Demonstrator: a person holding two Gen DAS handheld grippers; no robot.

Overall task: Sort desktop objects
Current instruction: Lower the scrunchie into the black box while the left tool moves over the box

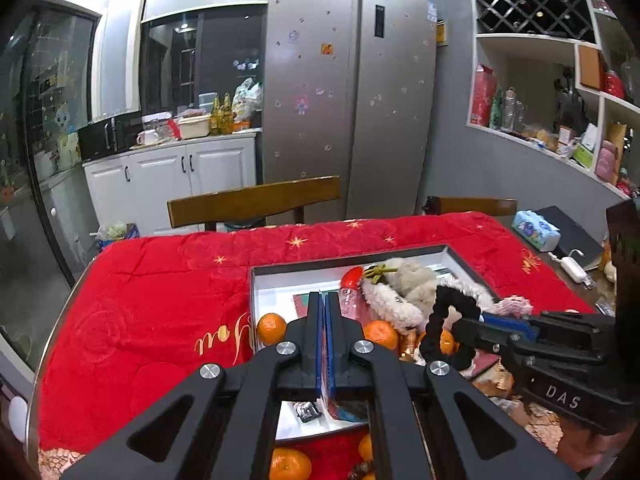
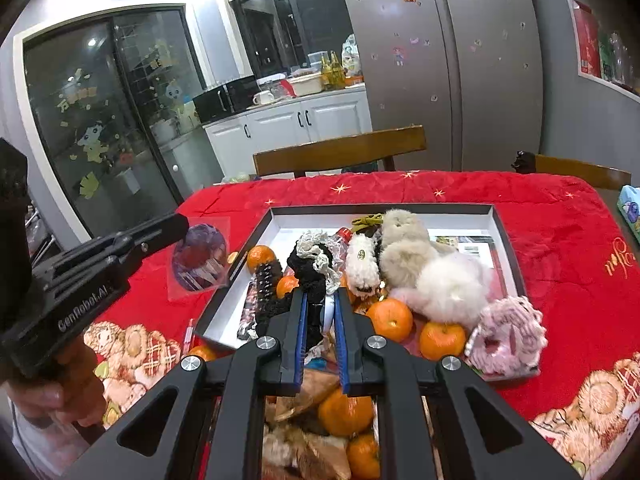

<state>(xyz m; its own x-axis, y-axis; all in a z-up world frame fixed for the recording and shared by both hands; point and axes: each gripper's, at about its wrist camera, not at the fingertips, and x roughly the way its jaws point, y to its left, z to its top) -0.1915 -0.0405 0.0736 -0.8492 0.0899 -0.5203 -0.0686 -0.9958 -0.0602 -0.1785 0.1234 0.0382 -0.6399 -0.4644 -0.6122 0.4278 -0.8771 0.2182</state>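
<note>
A shallow grey box (image 2: 505, 240) on the red cloth holds fluffy hair ties (image 2: 404, 256), a black comb clip (image 2: 266, 280) and mandarins (image 2: 390, 318). A pink scrunchie (image 2: 508, 336) lies on its near right corner. My right gripper (image 2: 320, 296) is shut on a black scrunchie (image 2: 314, 312), which shows as a hanging loop (image 1: 438, 320) off its tip (image 1: 464, 322) in the left wrist view. My left gripper (image 1: 324, 296) is shut, raised over the box's left edge. In the right wrist view its tip (image 2: 182, 224) pinches the corner of a clear sleeve with a round purple picture (image 2: 200, 258).
More mandarins (image 1: 290, 465) and wrapped snacks (image 2: 308, 448) lie on the cloth in front of the box. Two wooden chairs (image 1: 256, 200) stand behind the table. A tissue pack (image 1: 536, 230) and a white charger (image 1: 572, 266) sit at the far right.
</note>
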